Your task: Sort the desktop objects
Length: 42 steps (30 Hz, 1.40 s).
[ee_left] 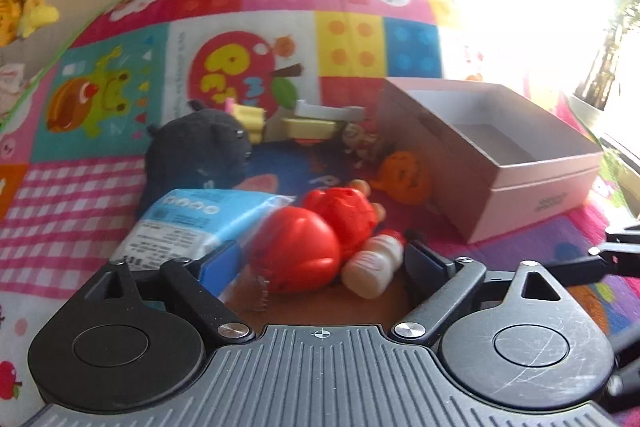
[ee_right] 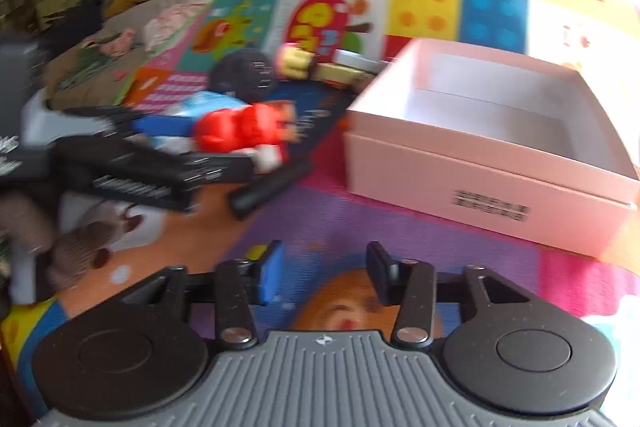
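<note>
Toys, open box and two grippers on a patchwork play mat.

Left wrist view: left gripper (ee_left: 320, 259) with fingers spread wide around a red ball (ee_left: 298, 253) and a small white bottle (ee_left: 374, 265), pads not pressing either; blue packet (ee_left: 192, 223) beside, grey plush (ee_left: 200, 155) behind, pink box (ee_left: 516, 163) to the right. Right wrist view: right gripper (ee_right: 326, 273) half open, nothing between its fingers, above the mat (ee_right: 400, 223); box (ee_right: 480, 163) ahead, open.

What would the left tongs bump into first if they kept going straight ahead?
Probably the red toy. It sits right between the open left tongs, closest to them, with the small bottle beside it. Depth is hard to judge, so the bottle might touch at nearly the same time.
</note>
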### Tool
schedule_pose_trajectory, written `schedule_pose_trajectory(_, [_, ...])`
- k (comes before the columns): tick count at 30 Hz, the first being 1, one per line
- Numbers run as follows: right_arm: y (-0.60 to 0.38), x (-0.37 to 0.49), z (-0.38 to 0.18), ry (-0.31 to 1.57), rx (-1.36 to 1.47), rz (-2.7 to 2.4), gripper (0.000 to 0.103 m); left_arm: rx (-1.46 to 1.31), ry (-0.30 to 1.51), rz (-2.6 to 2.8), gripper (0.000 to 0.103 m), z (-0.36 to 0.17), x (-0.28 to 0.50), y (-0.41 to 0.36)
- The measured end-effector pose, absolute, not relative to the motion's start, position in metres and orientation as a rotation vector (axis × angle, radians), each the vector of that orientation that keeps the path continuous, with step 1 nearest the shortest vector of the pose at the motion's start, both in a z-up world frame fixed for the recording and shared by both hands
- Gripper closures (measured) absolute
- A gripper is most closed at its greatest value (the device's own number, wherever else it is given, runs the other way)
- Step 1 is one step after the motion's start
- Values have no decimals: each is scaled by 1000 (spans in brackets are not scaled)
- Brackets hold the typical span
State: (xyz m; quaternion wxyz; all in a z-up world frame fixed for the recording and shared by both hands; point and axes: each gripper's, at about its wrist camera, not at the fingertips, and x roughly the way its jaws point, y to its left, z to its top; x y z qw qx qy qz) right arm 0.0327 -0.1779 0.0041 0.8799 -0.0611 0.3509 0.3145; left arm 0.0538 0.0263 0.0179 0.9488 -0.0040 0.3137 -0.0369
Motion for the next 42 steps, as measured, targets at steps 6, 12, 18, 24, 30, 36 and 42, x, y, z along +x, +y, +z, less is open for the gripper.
schedule_pose_trajectory(6, [-127, 32, 2, 681, -208, 692, 38, -39, 639, 81, 9, 21, 60, 56])
schedule_pose_trajectory(12, [-113, 51, -3, 701, -250, 615, 70, -101, 613, 71, 10, 33, 43, 65])
schedule_pose_trajectory(18, [-155, 35, 5, 722, -254, 620, 80, -87, 638, -78, 9, 33, 34, 35])
schedule_pose_trajectory(24, [-217, 29, 15, 711, -252, 427, 74, -83, 677, -152, 7, 20, 38, 10])
schedule_pose_trajectory(30, [-290, 47, 43, 575, 53, 154, 30, -75, 704, -162, 6, 15, 41, 6])
schedule_pose_trajectory(36, [-315, 93, 34, 598, 225, -8, 26, -97, 701, -158, 5, 16, 38, 12])
schedule_pose_trajectory(42, [-272, 112, 28, 589, 111, 47, 24, -127, 706, -148, 3, 11, 34, 21])
